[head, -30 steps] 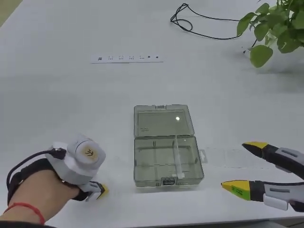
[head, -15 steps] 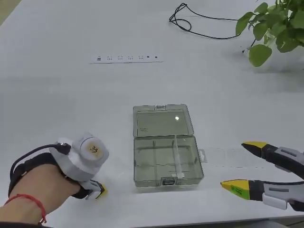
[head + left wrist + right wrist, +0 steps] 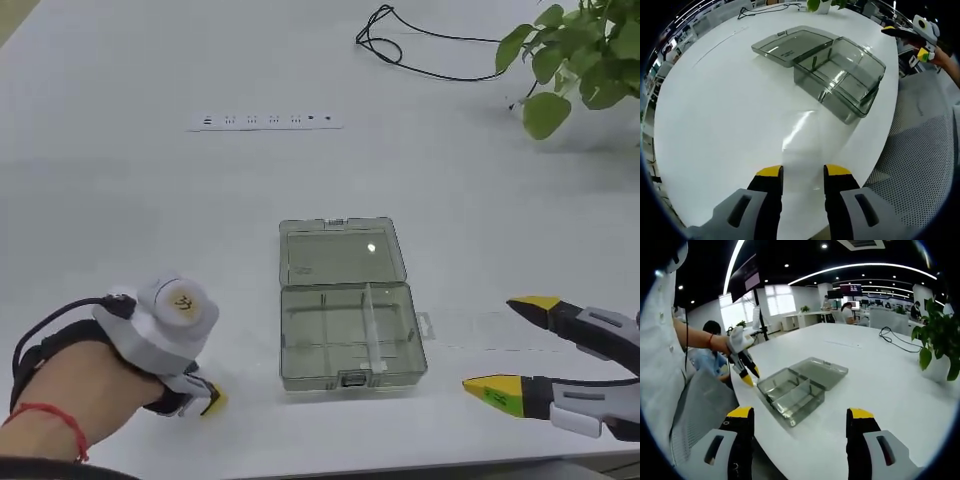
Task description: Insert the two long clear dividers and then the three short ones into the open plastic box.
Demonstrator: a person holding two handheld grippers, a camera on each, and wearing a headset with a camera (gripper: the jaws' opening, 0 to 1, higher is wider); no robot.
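The open smoky plastic box (image 3: 348, 335) lies on the white table with its lid (image 3: 341, 250) folded back. One long clear divider (image 3: 373, 325) stands in it, right of the middle. More clear dividers (image 3: 485, 330) lie flat to its right. My right gripper (image 3: 510, 347) hovers open near them, nothing between its jaws; it sees the box (image 3: 790, 395) from the side. My left gripper (image 3: 207, 399) is left of the box at the front edge. Its jaws (image 3: 803, 172) stand narrowly apart on a glossy clear divider (image 3: 799, 131) that reaches toward the box (image 3: 840, 75).
A white power strip (image 3: 267, 122) and a black cable (image 3: 420, 55) lie at the back, with a green plant (image 3: 580, 60) at the back right. The table's front edge (image 3: 330, 462) runs just below both grippers. People sit at desks (image 3: 715, 347) beyond the table.
My left hand has drifted a little left and down along the front edge. The right gripper and the box have kept their places.
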